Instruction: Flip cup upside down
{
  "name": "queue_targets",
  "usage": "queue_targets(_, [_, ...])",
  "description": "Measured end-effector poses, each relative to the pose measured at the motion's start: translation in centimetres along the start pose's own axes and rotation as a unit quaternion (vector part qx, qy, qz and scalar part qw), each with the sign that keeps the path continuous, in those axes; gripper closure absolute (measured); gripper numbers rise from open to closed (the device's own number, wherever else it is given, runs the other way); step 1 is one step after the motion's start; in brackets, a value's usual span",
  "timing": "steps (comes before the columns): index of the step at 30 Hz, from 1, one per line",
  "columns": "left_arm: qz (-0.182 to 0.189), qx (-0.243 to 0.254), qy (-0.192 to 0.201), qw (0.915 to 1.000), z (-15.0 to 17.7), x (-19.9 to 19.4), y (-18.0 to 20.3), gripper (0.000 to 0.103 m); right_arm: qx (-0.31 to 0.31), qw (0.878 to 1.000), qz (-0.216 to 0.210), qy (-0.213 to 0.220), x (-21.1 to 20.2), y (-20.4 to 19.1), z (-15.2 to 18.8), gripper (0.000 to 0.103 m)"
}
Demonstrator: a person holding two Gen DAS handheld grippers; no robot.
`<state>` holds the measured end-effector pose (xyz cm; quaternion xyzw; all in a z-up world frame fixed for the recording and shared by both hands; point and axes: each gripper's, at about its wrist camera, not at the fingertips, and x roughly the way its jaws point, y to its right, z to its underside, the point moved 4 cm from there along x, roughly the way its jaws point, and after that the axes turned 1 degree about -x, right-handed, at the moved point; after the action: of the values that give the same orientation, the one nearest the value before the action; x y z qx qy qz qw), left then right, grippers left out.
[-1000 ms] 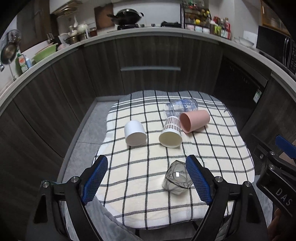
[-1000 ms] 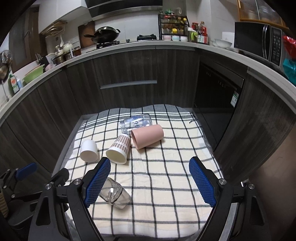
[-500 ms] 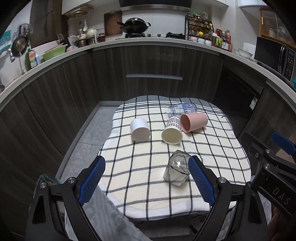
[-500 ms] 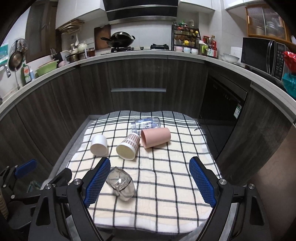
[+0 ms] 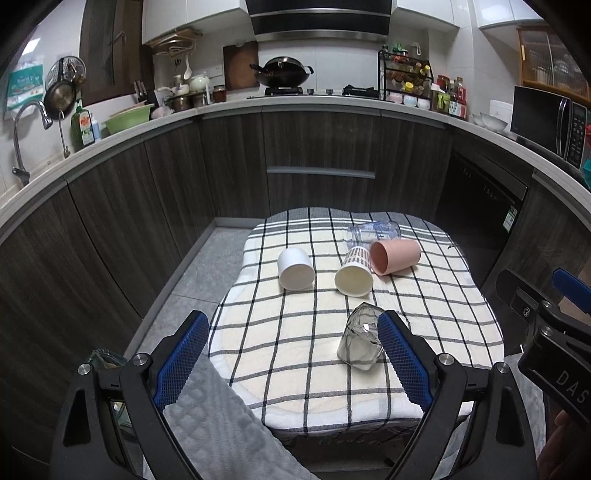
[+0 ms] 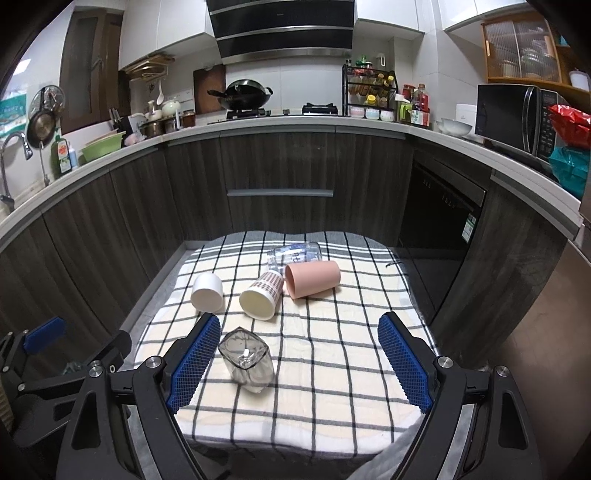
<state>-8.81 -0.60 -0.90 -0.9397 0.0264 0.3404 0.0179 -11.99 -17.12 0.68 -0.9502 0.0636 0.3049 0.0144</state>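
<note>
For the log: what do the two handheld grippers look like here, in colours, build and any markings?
Both are alike. The left gripper and right gripper each have a black angular frame with silver bolt heads and two fingers faced with blue cross-hatched pads. Seen from the left wrist view, the right gripper's black body carries white letters "DAS", cut off at the edge. No cables or sleeves are visible.

I am operating in a home kitchen. A wok (image 6: pixel 245 94) sits on the gas hob beneath a range hood (image 6: pixel 282 31). Left of the wok, a faucet (image 5: pixel 27 127) and dish soap bottle (image 5: pixel 84 123); right of it, a spice rack (image 6: pixel 371 92) and microwave (image 6: pixel 515 118). Dark wood cabinets (image 6: pixel 280 184) run below.
</note>
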Motion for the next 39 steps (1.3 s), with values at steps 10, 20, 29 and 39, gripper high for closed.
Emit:
queue_targets(10, [-0.002,-0.002,0.004,1.0000,-0.21,-0.58,-0.03,0.009,0.002,1.000,-0.001,0.008,-0.61,0.20,-0.07,0.014])
queue_targets(20, [-0.001,-0.001,0.003,1.0000,-0.15,-0.51,0.14,0.009,0.002,1.000,-0.001,0.007,-0.62,0.16,-0.10,0.014])
queue_targets(29, [0.001,-0.002,0.002,1.0000,-0.23,-0.50,0.17,0.009,0.003,1.000,-0.002,0.011,-0.79,0.17,-0.30,0.014])
queue_targets(39, [0.000,-0.002,0.003,1.0000,-0.51,-0.74,0.13,0.009,0.003,1.000,-0.003,0.012,-0.87,0.15,-0.39,0.014])
